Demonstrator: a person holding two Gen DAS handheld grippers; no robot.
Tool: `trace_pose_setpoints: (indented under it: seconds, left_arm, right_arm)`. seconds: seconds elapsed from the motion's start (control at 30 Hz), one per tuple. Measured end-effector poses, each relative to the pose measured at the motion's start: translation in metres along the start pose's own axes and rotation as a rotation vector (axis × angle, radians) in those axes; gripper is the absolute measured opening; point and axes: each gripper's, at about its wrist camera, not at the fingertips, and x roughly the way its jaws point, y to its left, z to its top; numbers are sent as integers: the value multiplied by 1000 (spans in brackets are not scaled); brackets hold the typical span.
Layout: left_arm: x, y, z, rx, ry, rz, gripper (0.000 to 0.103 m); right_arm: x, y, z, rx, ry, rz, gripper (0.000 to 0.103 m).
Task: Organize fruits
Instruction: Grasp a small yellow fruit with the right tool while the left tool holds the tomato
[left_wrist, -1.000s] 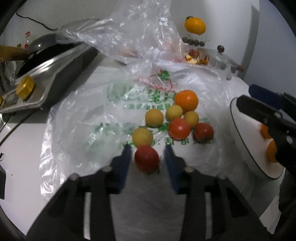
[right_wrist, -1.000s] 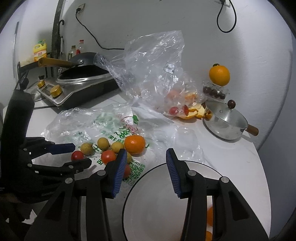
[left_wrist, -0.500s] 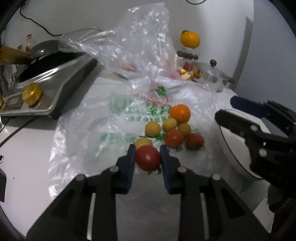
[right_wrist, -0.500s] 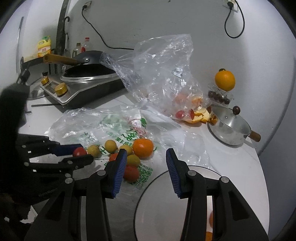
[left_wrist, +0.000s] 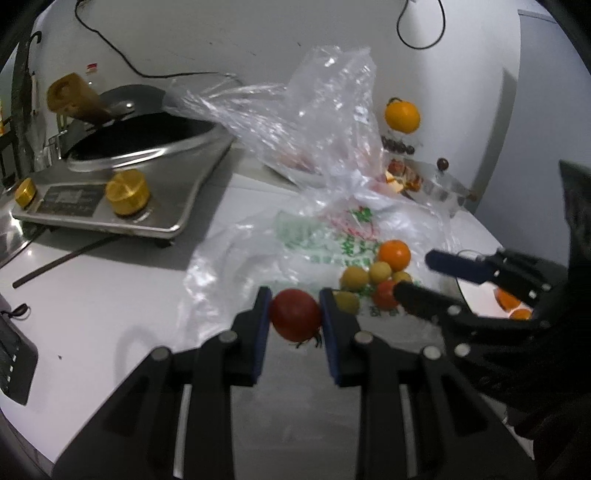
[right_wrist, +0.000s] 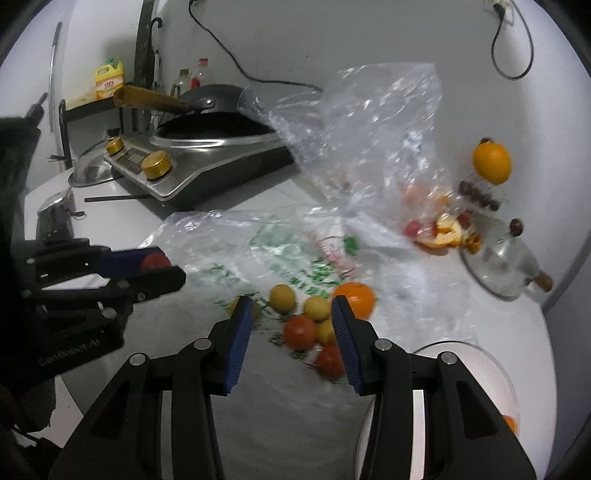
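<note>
Clamped between the blue pads of the left gripper (left_wrist: 294, 314) is a red tomato (left_wrist: 295, 319), its stalk end pointing down toward the camera, held clear of the white table (left_wrist: 103, 295); from the right wrist view the same tomato (right_wrist: 155, 261) peeks out between those jaws at the left edge. Jaws of the right gripper (right_wrist: 291, 325) stand partly apart with nothing pressed between them, and they hover over the fruit pile rather than on it. That pile lies on a flattened printed plastic bag (left_wrist: 314, 240): an orange (left_wrist: 394, 254) at the far side, several small yellow fruits (left_wrist: 354, 277) just beside it, and two more red tomatoes (right_wrist: 300, 332) nearest the right gripper, all touching or nearly so. A white plate (right_wrist: 491, 369) sits at the right, near the pile, with orange pieces on it partly hidden by the right gripper's frame. Behind the printed bag a crumpled clear bag (left_wrist: 314, 122) rises, with cut fruit and peel showing through it. Farther back right stand a lidded steel pot (right_wrist: 506, 266) and another orange (right_wrist: 492, 163) perched on a small clear box. At the back left a silver cooker (left_wrist: 122, 184) with gold knobs carries a dark wok (left_wrist: 140, 129).
</note>
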Motion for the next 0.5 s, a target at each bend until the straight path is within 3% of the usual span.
trace_pose_setpoints:
  seconds: [0.5]
  left_arm:
    - [-4,30,2,-23,-22,-26,27]
  right_arm:
    - [57,29,3,22,140,56,42]
